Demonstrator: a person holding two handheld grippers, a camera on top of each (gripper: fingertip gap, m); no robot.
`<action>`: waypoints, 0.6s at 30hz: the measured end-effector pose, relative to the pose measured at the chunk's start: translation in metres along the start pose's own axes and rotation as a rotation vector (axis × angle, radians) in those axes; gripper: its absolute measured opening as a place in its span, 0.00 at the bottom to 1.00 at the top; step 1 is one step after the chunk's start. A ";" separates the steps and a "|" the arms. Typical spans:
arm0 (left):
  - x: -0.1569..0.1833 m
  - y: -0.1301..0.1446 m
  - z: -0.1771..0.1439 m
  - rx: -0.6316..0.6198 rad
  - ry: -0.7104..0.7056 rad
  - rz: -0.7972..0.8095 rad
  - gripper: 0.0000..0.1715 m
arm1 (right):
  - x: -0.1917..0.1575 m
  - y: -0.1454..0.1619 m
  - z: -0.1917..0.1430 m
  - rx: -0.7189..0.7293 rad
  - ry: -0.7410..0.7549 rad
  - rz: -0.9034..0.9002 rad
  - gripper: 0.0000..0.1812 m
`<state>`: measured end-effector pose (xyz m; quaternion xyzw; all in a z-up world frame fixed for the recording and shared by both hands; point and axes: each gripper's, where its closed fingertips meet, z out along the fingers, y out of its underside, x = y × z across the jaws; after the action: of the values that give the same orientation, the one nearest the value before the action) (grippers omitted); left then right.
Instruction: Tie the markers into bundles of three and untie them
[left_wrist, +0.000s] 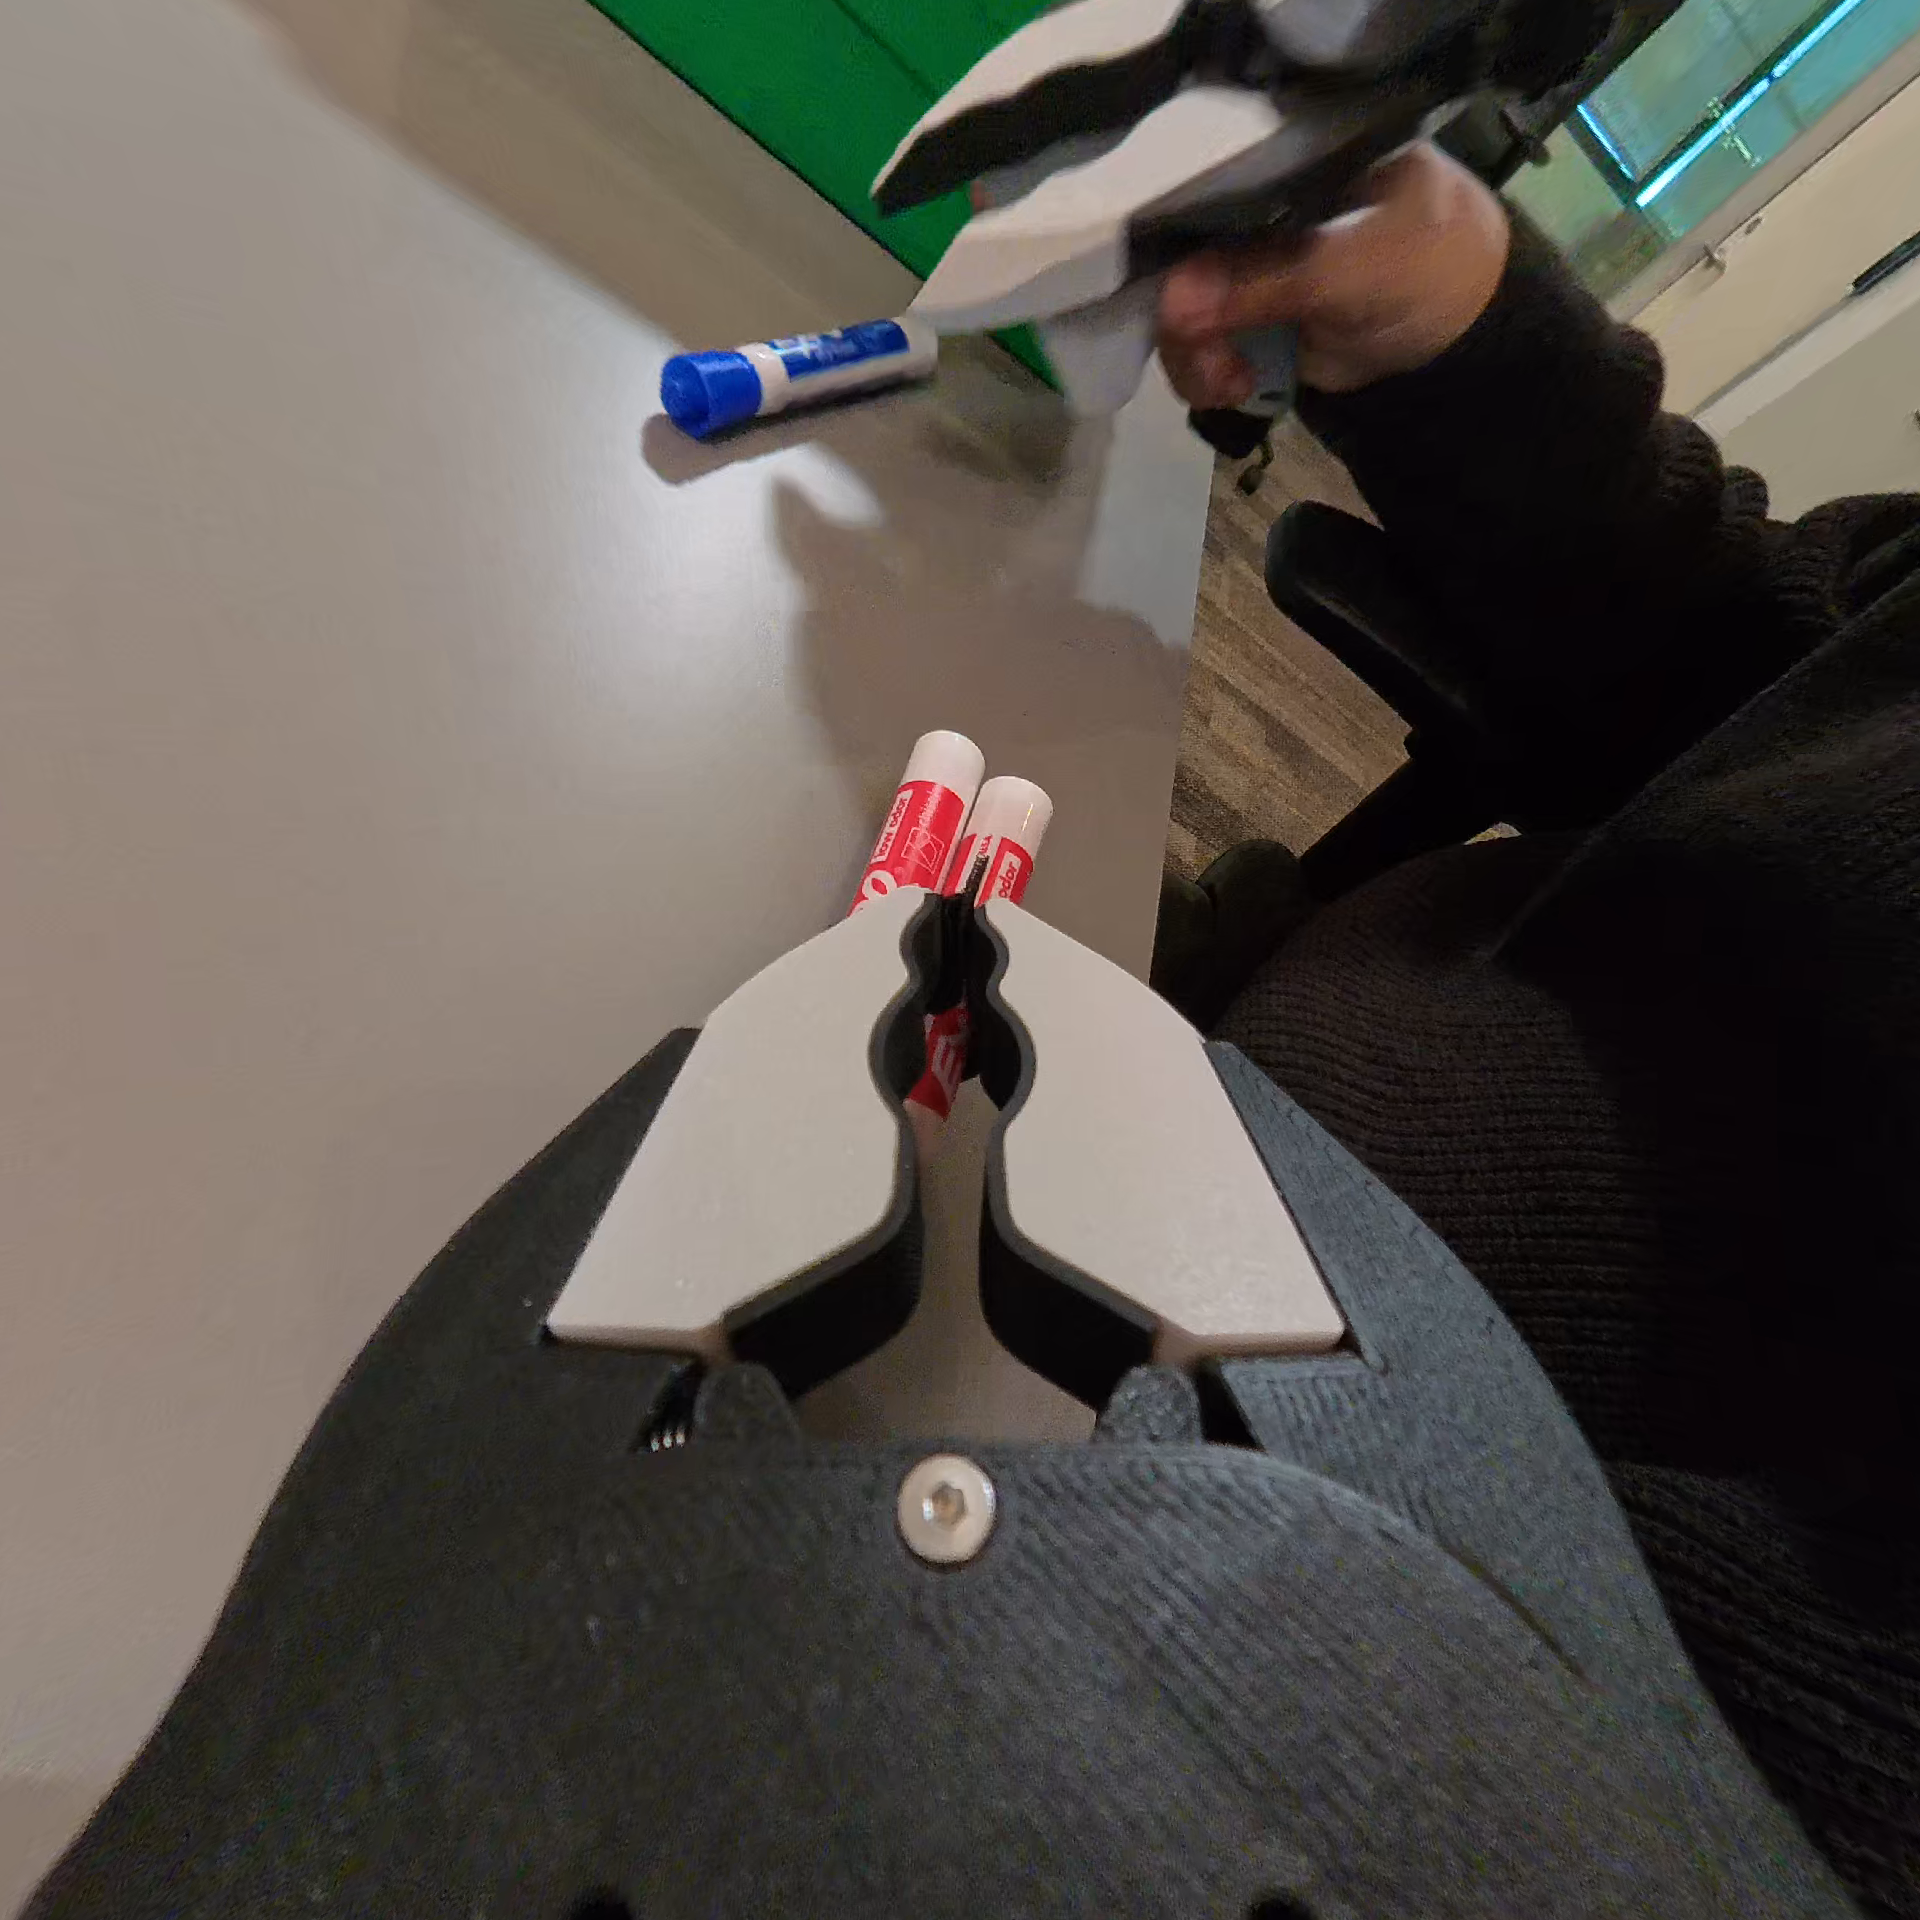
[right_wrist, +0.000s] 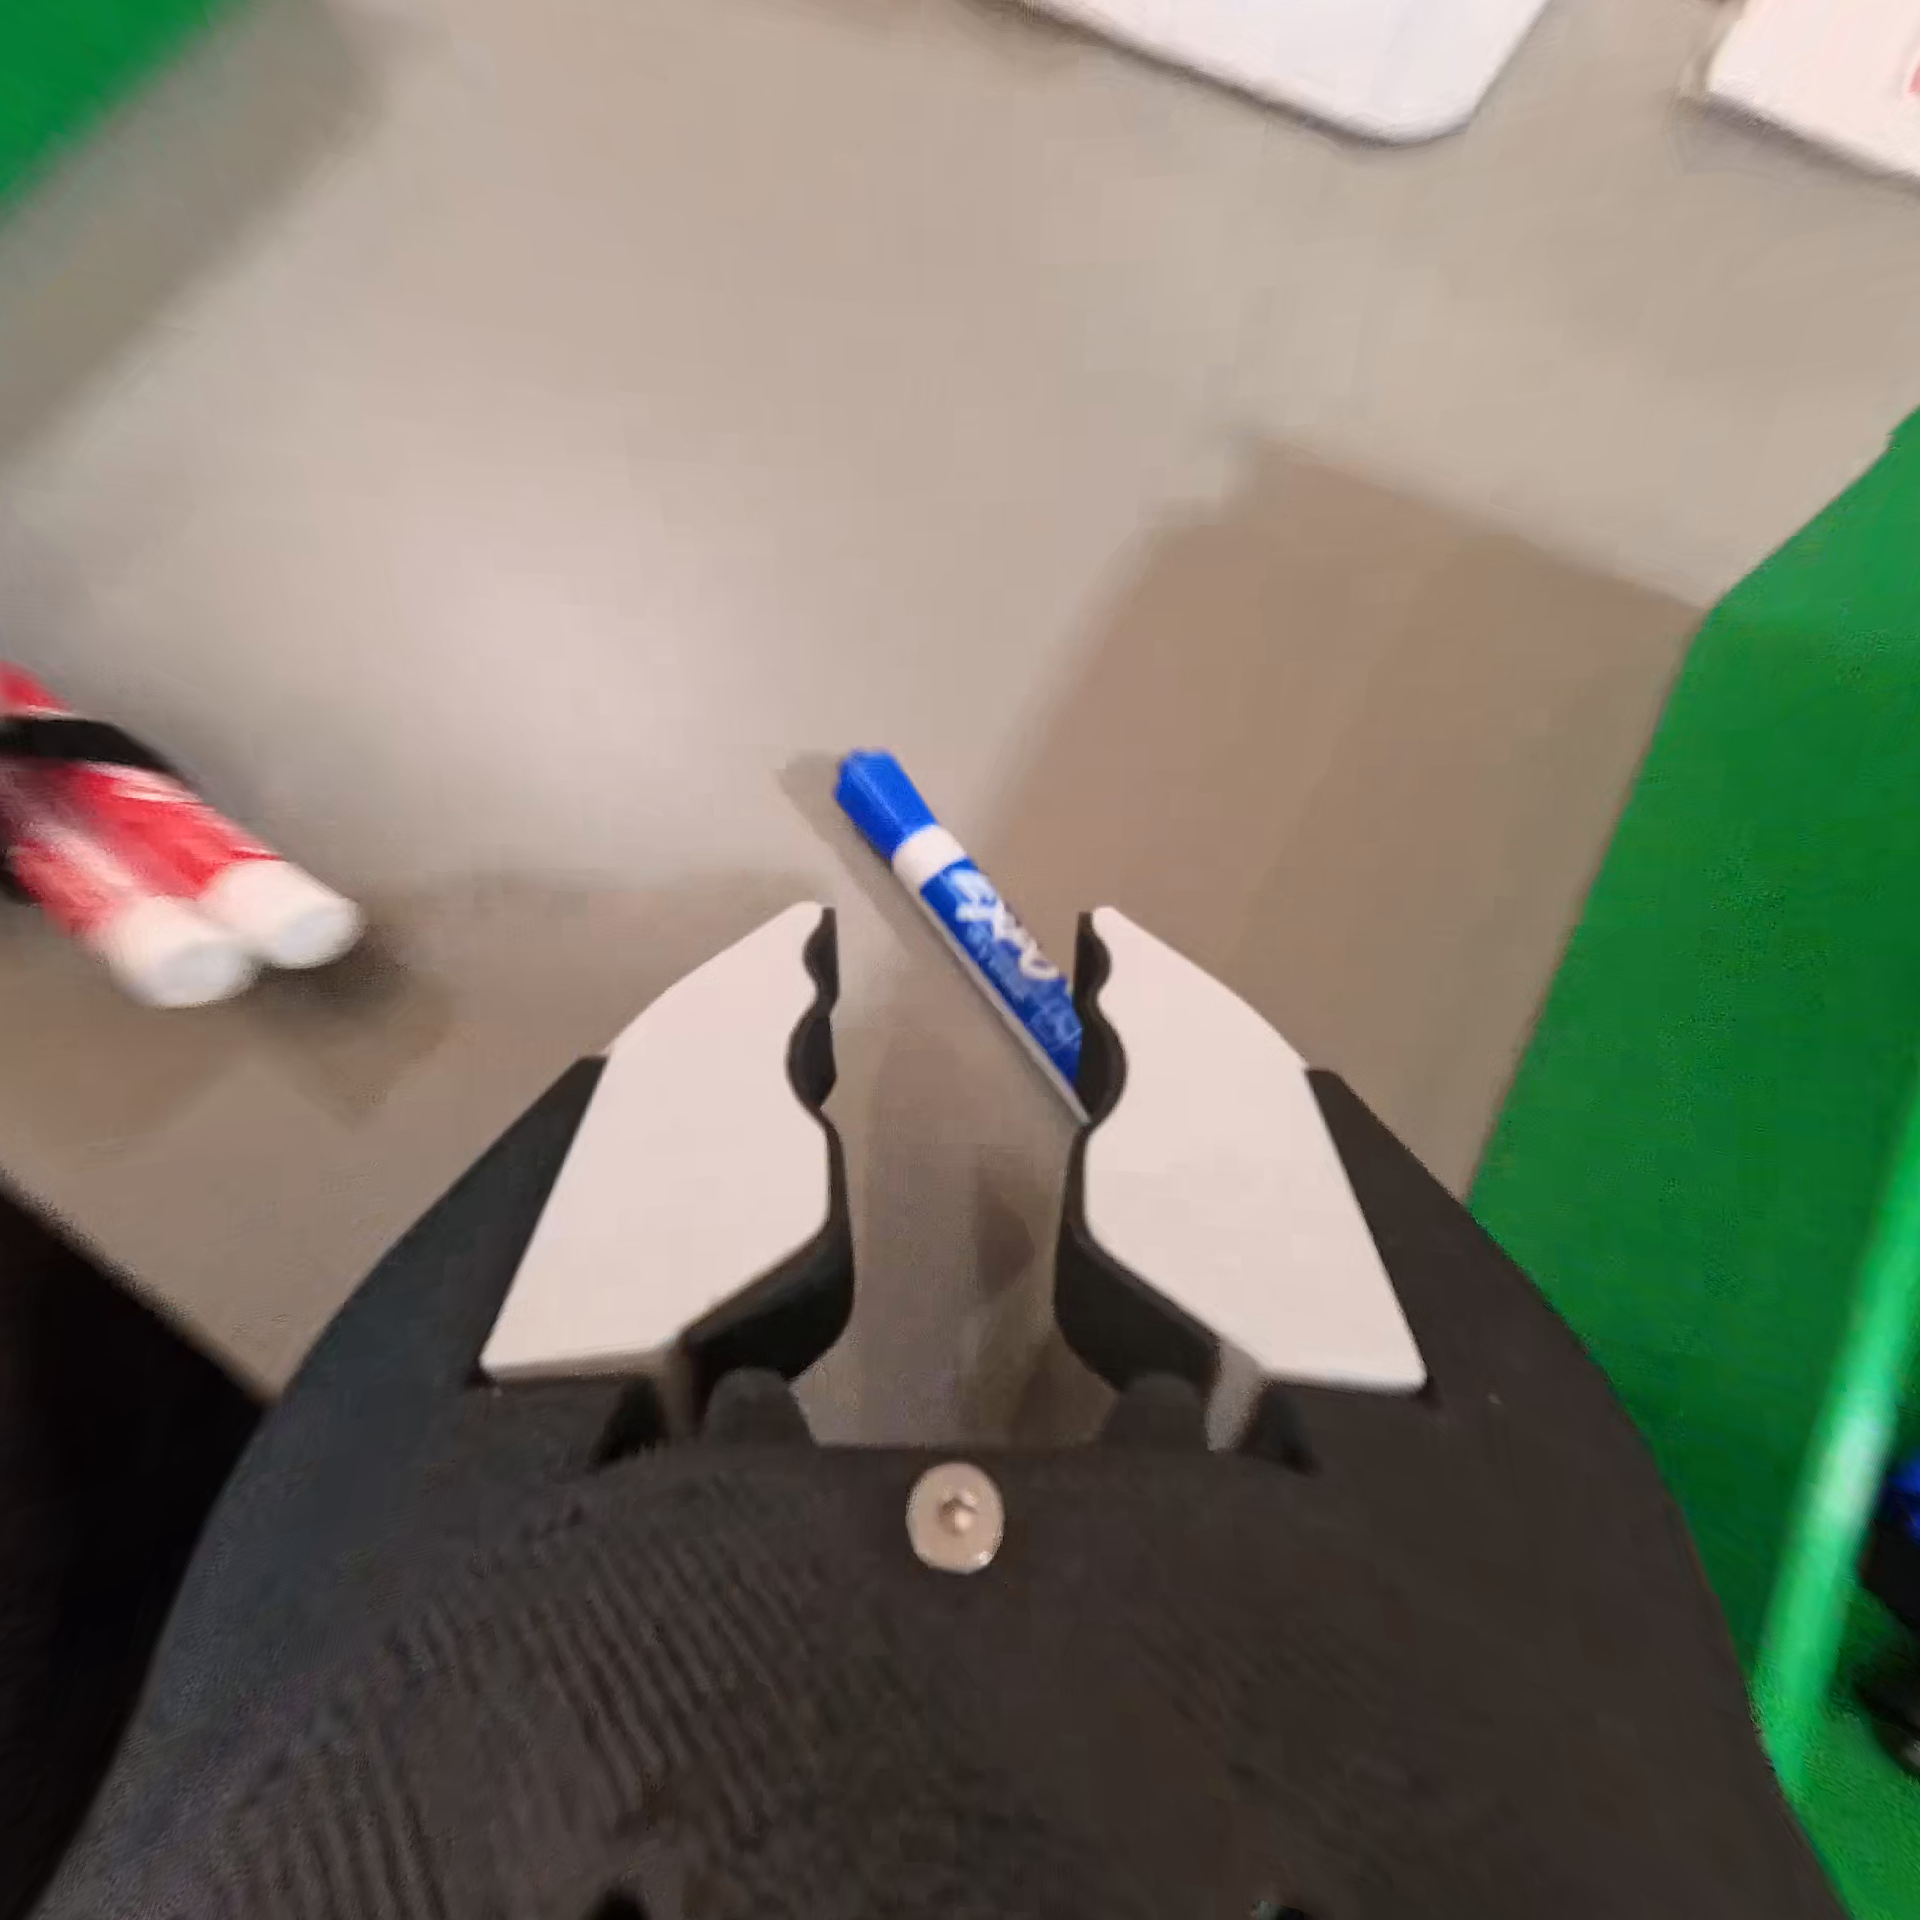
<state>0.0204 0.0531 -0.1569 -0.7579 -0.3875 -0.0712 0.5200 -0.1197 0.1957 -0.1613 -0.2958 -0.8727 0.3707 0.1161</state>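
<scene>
On the desk (left_wrist: 364, 623), left gripper (left_wrist: 951, 925) clamped on 2 red markers (left_wrist: 966, 821), caps hidden, right gripper (right_wrist: 951, 935) wide apart over blue marker (right_wrist: 966, 904), tail end hidden.

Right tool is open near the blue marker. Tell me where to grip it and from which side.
Grip the blue marker mid-barrel, on the labelled part below its cap, coming down from above. It lies flat on the grey table, slanted across the right tool, so probably turn the fingers to straddle the barrel; the green box stands beside it.
</scene>
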 end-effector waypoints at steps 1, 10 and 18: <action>0.000 0.000 0.000 0.000 0.001 0.000 0.03 | 0.003 0.010 0.014 -0.075 0.050 -0.019 0.25; 0.005 0.000 -0.002 0.008 0.004 0.005 0.03 | -0.007 0.032 0.031 -0.193 0.009 -0.084 0.14; 0.007 -0.001 -0.003 0.017 0.006 0.006 0.03 | -0.013 -0.002 0.009 -0.054 0.053 -0.201 0.10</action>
<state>0.0259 0.0545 -0.1515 -0.7544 -0.3841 -0.0687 0.5278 -0.1143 0.1813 -0.1660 -0.2196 -0.9043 0.3255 0.1675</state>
